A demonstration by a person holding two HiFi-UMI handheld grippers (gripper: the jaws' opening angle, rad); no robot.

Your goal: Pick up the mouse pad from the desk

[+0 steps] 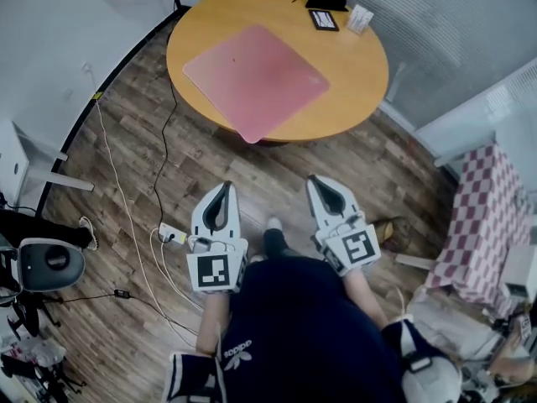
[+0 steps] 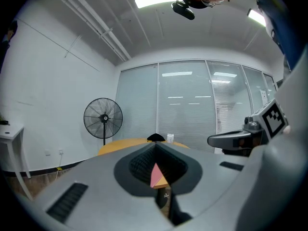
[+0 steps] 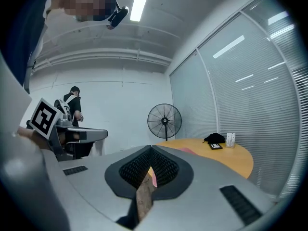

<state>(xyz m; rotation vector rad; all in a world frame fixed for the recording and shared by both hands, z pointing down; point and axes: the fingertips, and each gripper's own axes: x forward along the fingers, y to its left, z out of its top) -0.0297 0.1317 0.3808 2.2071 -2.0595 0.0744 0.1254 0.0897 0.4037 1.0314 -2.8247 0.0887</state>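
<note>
The mouse pad [image 1: 256, 81] is a large pink sheet that lies flat on the round wooden counter [image 1: 357, 82]. Its near corner sticks out a little over the counter's edge, on the person's side. Both tools are well apart from it, above the wooden floor. The left gripper [image 1: 225, 188] has its jaws closed together with nothing between them, and the right gripper [image 1: 315, 181] is closed and empty in the same way.

I judge the pad to be light, thin and soft, so it will probably bend and hang down when it is lifted from one side. Its flat middle gives the jaws nothing to bite on (the top also looks smooth). The best place to take it seems to be the overhanging corner, one jaw above and one below. For this the jaws must open first.
</note>
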